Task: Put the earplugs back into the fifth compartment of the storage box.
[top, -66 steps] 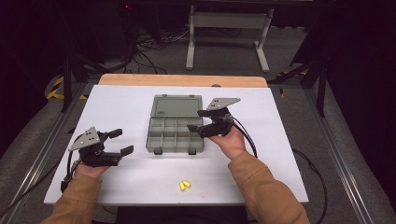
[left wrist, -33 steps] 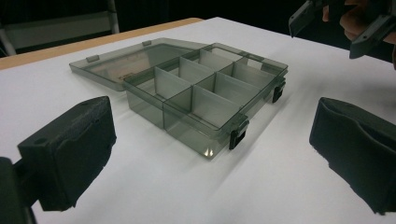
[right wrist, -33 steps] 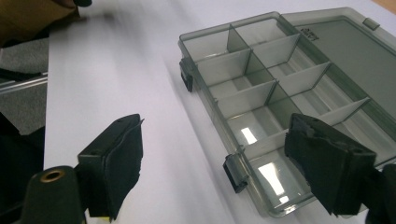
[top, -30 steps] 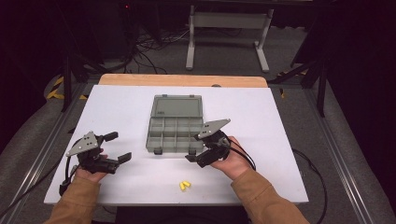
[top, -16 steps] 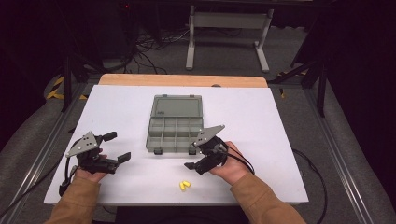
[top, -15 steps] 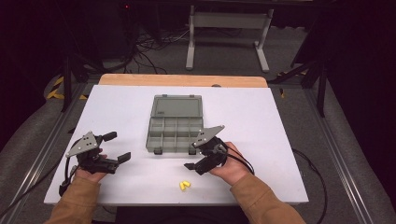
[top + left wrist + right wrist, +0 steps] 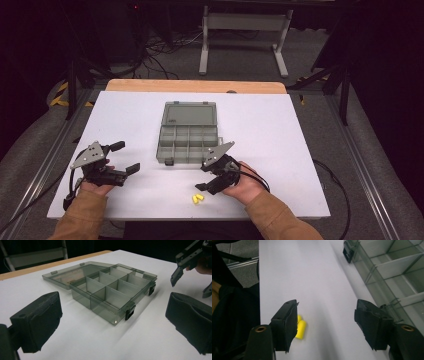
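Note:
A smoky grey compartment box point(image 7: 187, 137) lies mid-table with its lid folded back; its compartments look empty point(image 7: 107, 290). Two small yellow earplugs point(image 7: 198, 199) lie side by side near the table's front edge. My right gripper point(image 7: 202, 177) hovers just right of them, pointing left. In the right gripper view its jaws point(image 7: 329, 322) stand apart and have just been closing; the earplugs point(image 7: 300, 328) lie on the table at the left jaw's inner edge, partly hidden by it, untouched. My left gripper point(image 7: 126, 157) rests at front left, open and empty point(image 7: 113, 325), facing the box.
The white table top point(image 7: 280, 130) has a wooden strip along its far edge. The box's front wall and latches point(image 7: 392, 272) run close along the right gripper's right side. The right gripper point(image 7: 190, 272) appears at the upper right of the left gripper view. Cables and a metal stand lie beyond the table.
My right gripper came back from the box toward the front edge and sank toward the yellow earplugs, its jaws narrowing. The left gripper stayed where it was.

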Demonstrator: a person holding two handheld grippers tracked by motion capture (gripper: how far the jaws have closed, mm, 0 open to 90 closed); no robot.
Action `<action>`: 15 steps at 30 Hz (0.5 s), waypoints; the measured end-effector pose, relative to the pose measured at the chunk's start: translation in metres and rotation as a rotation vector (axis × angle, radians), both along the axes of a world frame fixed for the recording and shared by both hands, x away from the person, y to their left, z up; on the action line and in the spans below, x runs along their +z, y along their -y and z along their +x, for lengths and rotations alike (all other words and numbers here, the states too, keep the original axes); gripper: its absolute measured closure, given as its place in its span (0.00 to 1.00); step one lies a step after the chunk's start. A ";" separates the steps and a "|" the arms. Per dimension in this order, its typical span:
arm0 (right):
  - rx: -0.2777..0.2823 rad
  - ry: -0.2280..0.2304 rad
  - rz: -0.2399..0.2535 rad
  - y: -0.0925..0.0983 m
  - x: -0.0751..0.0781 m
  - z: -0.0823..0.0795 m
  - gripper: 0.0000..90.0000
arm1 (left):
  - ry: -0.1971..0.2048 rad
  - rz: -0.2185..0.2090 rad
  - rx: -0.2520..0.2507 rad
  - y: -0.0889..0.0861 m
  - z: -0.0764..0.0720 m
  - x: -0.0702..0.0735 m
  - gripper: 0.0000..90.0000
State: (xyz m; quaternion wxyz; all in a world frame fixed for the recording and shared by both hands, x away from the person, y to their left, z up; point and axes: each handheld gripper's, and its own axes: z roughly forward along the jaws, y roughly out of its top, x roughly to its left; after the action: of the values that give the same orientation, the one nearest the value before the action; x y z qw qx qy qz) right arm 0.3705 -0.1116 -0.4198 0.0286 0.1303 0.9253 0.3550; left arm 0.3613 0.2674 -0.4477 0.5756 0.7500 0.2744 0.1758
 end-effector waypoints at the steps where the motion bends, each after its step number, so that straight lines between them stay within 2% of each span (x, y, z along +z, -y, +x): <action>1: 0.007 -0.001 -0.005 -0.001 -0.001 -0.001 0.40 | 0.005 0.001 0.000 0.000 0.000 0.000 0.02; 10: 0.023 -0.031 -0.023 -0.008 -0.009 -0.006 0.43 | -0.001 -0.002 0.003 0.000 0.000 0.000 0.02; 15: 0.038 -0.039 -0.061 -0.010 -0.015 -0.009 0.46 | 0.002 0.002 0.003 0.000 0.000 0.000 0.02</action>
State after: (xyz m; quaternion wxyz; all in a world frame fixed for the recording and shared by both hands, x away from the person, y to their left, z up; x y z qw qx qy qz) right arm 0.3619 -0.1020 -0.4344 0.0077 0.1187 0.9384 0.3243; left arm 0.3615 0.2678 -0.4477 0.5748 0.7500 0.2749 0.1775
